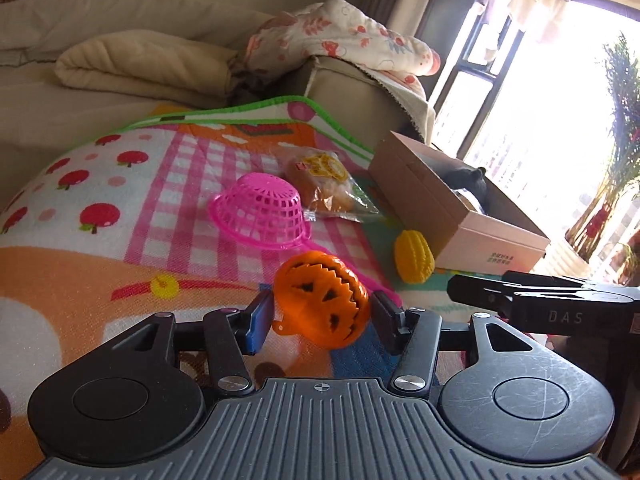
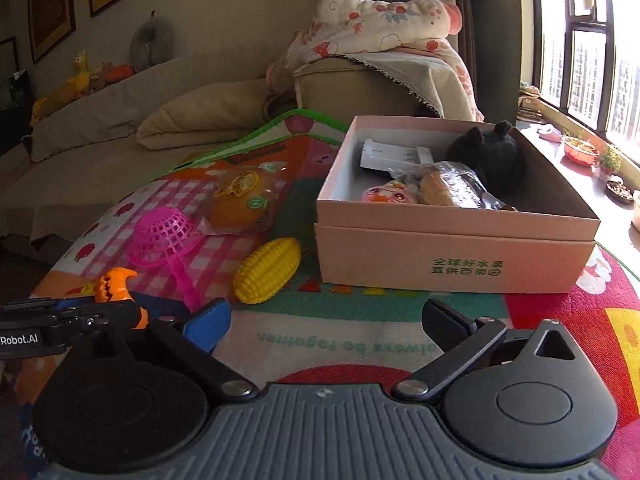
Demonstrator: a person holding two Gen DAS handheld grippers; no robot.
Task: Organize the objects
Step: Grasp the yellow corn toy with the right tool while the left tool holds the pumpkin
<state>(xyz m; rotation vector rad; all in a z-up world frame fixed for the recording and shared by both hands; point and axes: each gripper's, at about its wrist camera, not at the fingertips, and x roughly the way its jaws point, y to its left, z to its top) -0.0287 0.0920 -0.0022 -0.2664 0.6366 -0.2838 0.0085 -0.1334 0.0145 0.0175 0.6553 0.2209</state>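
My left gripper (image 1: 322, 314) is shut on an orange jack-o'-lantern pumpkin toy (image 1: 322, 300), held just above the colourful play mat (image 1: 120, 208). The pumpkin also shows in the right wrist view (image 2: 114, 284), at the left between the left gripper's fingers. My right gripper (image 2: 326, 320) is open and empty, low over the mat, in front of the pink cardboard box (image 2: 452, 256). A yellow toy corn (image 2: 267, 270) lies left of the box; it also shows in the left wrist view (image 1: 414, 256). A pink plastic strainer (image 1: 260, 210) lies upside down on the mat.
A wrapped bread bun (image 1: 324, 182) lies behind the strainer. The box (image 1: 448, 216) holds a black plush (image 2: 490, 156), a wrapped snack (image 2: 444, 186), a pink toy (image 2: 386, 194) and a white item (image 2: 390, 156). A beige sofa with blankets (image 2: 376, 28) stands behind. Windows are at the right.
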